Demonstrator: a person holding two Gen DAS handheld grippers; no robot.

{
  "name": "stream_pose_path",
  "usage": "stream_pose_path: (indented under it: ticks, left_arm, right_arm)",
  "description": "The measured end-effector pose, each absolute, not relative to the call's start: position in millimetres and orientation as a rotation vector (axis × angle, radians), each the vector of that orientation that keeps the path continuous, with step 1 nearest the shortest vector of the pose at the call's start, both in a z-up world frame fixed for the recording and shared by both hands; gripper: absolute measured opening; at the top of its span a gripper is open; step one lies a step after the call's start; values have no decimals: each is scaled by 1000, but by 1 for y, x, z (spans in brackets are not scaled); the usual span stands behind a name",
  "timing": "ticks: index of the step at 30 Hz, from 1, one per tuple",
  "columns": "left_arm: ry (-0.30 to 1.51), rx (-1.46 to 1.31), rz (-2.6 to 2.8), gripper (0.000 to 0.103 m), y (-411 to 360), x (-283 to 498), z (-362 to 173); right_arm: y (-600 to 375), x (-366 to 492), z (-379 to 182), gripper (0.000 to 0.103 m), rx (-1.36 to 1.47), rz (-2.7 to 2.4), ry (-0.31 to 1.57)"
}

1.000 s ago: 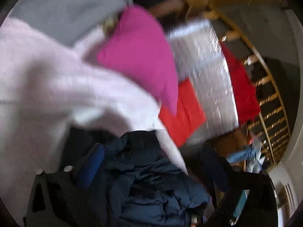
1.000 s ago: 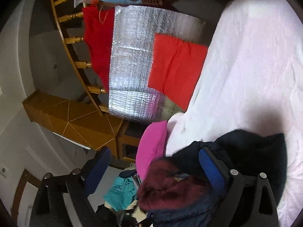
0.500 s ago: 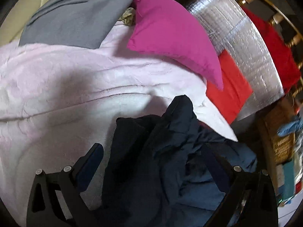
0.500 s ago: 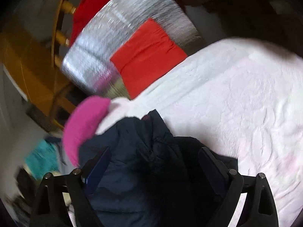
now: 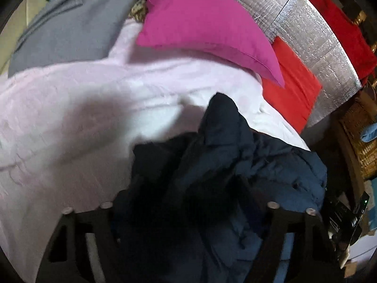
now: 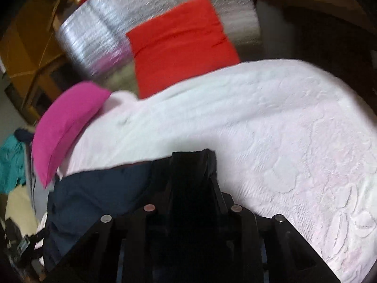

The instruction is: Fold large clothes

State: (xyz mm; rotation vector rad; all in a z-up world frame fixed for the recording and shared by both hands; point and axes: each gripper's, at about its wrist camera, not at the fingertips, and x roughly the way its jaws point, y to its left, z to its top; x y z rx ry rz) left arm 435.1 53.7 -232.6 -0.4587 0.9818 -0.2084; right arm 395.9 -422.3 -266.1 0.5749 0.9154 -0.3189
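A crumpled navy puffer jacket [image 5: 271,165] lies at the near edge of a bed covered with a pale pink quilted bedspread [image 5: 70,118]. My left gripper [image 5: 188,200] points down into the heap. Its jaws stand wide and are closing with bunched jacket between them, and the fabric hides the fingertips. In the right wrist view the jacket [image 6: 94,193] spreads to the left. My right gripper [image 6: 192,165] is closing there, its fingers nearly together and pinching a dark fold at the jacket's edge on the bedspread [image 6: 282,129].
A magenta pillow [image 5: 207,23] and a red cushion [image 5: 289,82] lean at the bed's far side against a silver foil panel [image 5: 306,30]. A grey garment [image 5: 70,30] lies at the back left. A wicker basket [image 5: 362,141] stands off the bed to the right.
Both grippers have swung down onto the jacket and rolled. The left jaws have narrowed around the heap. The right jaws have gone from wide apart to nearly together on a fold.
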Motion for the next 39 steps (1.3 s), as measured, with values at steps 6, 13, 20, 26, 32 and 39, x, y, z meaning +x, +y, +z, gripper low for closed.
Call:
stream_pose_path:
  ticks: [6, 13, 20, 26, 32, 39]
  left_arm:
    - [1017, -476, -141, 72, 59, 440, -251]
    - [891, -470, -55, 71, 73, 423, -221]
    - [892, -462, -210, 71, 59, 409, -203]
    - [986, -229, -219, 75, 18, 408, -218]
    - [1014, -183, -170, 85, 23, 407, -227]
    - [1062, -341, -220, 85, 53, 409, -224]
  right_arm:
    - [-441, 400, -295, 63, 691, -413, 992]
    - [-452, 332, -253, 76, 810, -380, 818]
    - [-402, 287, -223, 35, 648, -252, 876]
    - [-378, 277, -260, 33, 614, -235, 1009]
    - [-394, 275, -270, 29, 637, -283, 971]
    - [-445, 244, -268, 29, 915, -261, 861]
